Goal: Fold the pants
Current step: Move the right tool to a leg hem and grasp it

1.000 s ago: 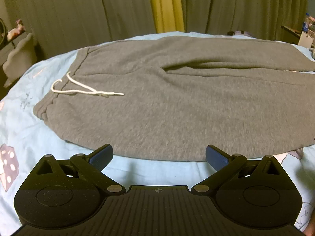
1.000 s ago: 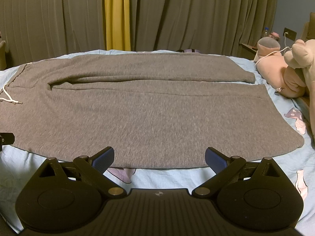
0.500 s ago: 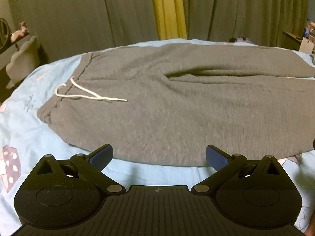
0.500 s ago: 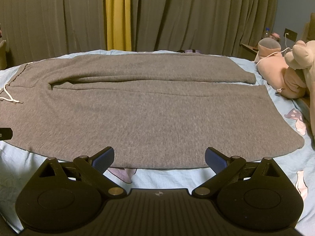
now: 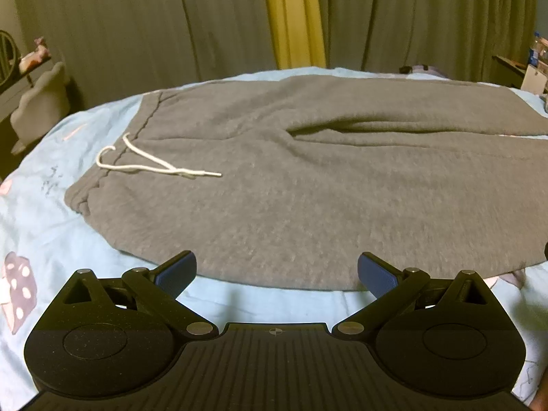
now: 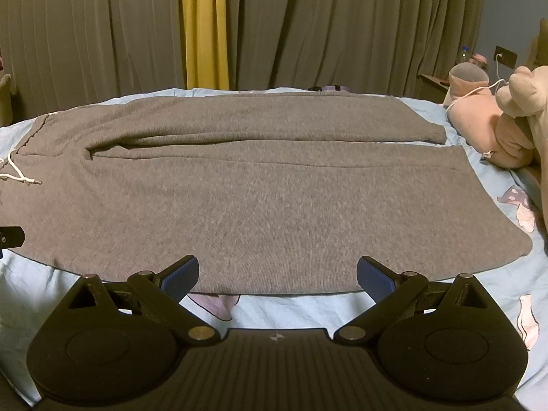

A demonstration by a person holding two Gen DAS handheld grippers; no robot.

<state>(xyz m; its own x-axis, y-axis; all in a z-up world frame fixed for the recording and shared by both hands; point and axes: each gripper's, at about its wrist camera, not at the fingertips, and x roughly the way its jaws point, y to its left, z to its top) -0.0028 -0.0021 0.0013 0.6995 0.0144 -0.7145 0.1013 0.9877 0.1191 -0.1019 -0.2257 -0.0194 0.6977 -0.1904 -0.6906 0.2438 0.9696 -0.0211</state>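
Both grippers, left gripper (image 5: 276,270) and right gripper (image 6: 277,272), gape wide at the near edge of the blue bed (image 6: 291,308); one pair of gray pants (image 6: 239,198); curtains (image 6: 308,24) behind.

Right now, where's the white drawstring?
The white drawstring lies on the waistband end of the grey pants, left of centre in the left wrist view; in the right wrist view it sits at the far left edge.

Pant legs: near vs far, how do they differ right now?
The near leg lies flat and smooth; the far leg has a long fold ridge along its inner edge. The near leg's hem reaches farther toward the plush toys than the far leg's hem. Both open claws, left claw and right claw, face the near leg's edge; the far leg lies beyond. Both legs are the same grey fleece on the blue sheet.
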